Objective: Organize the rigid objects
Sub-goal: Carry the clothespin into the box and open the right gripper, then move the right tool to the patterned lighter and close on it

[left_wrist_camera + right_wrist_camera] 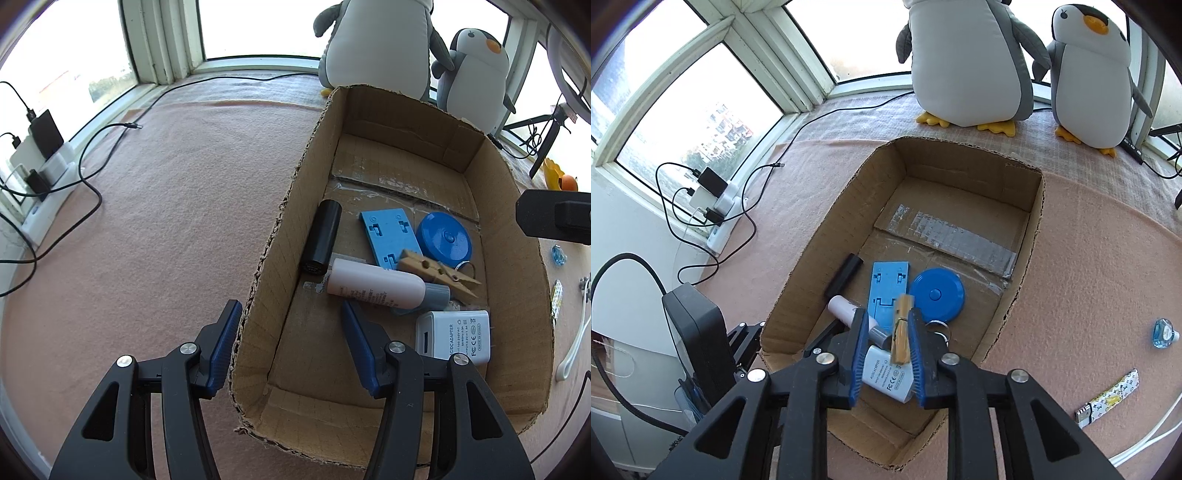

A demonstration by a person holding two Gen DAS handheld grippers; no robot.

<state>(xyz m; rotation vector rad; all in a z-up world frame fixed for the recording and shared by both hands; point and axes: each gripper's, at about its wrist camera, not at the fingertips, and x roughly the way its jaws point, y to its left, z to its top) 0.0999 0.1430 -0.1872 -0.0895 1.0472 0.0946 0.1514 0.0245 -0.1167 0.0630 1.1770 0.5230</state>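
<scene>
The left gripper stands wide apart, straddling the near-left wall of the cardboard box, gripping nothing. The right gripper is over the box, its jaws partly apart; the wooden clothespin appears blurred between them, contact uncertain. Below, the white USB adapter is half hidden, the pale bottle partly masked.
</scene>
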